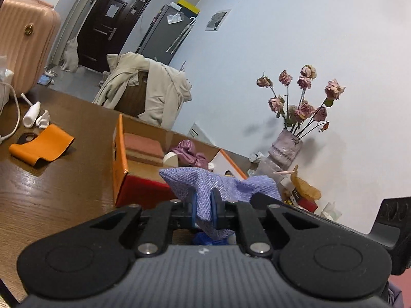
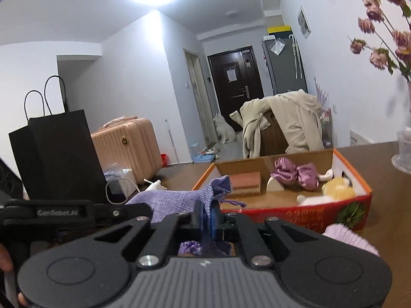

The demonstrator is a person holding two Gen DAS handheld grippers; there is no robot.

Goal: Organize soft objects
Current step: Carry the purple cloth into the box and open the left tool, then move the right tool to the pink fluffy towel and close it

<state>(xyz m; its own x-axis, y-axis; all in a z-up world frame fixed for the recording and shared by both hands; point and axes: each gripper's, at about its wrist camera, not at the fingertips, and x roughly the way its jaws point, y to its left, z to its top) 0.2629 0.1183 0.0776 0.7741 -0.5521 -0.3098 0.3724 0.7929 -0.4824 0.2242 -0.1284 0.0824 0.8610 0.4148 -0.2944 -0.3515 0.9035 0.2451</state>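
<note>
A home is shown: a suitcase (image 2: 128,143), a coat-draped chair (image 2: 280,128), an entry door (image 2: 235,82), vased roses (image 1: 299,107).

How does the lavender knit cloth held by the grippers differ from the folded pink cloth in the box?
The lavender knit cloth is held up between the left gripper and right gripper, both shut on it; the folded pink cloth lies in the orange cardboard box. The lavender cloth is spread and sagging; the pink one is a neat flat stack. The lavender one shows an open weave; the pink looks smoother. Both are soft fabrics.
</note>
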